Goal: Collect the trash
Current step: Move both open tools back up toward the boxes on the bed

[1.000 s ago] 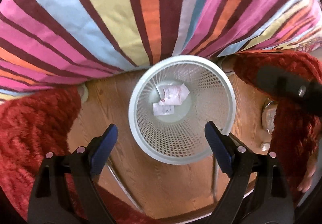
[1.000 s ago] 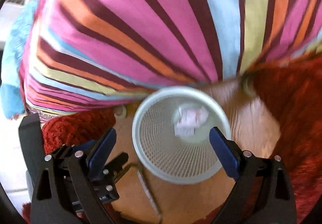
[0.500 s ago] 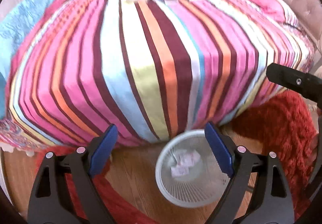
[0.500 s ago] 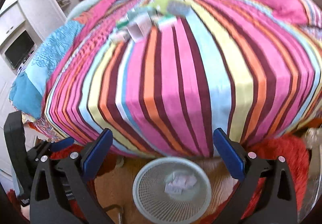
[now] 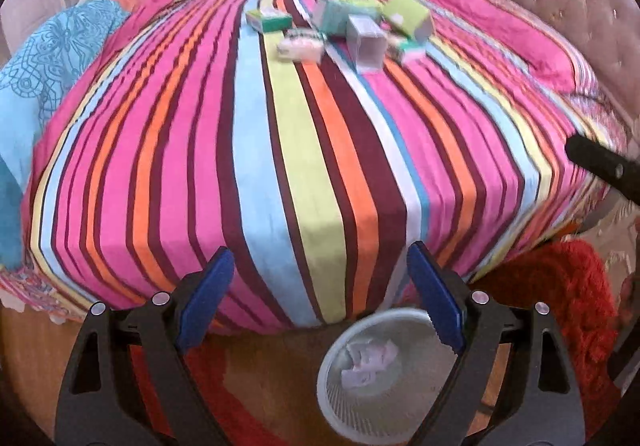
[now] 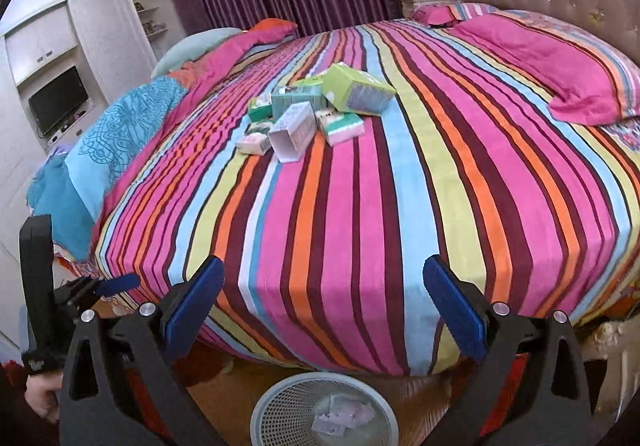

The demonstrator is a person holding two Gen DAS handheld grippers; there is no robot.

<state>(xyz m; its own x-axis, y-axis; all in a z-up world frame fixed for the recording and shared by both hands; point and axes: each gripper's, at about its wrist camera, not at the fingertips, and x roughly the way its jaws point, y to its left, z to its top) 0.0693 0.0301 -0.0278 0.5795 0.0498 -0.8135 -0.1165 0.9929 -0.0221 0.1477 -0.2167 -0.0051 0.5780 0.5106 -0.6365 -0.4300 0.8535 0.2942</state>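
The left gripper [image 5: 320, 298] stands with jaws apart and empty, above the white mesh bin [image 5: 384, 374] at 5 o'clock, crumpled papers [image 5: 370, 360] inside. The right gripper [image 6: 323, 306] has just been opening; its jaws are wide and empty. At 12 o'clock on the striped bedspread [image 6: 360, 205] lies a pile of cartons [image 6: 316, 113]; the open white box [image 6: 294, 131] points its mouth toward 7 o'clock, long axis running 1 to 7.

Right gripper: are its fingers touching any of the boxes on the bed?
Apart. In the right wrist view the right gripper is open and empty, with a long stretch of striped bedspread between its fingers and the pile of boxes.
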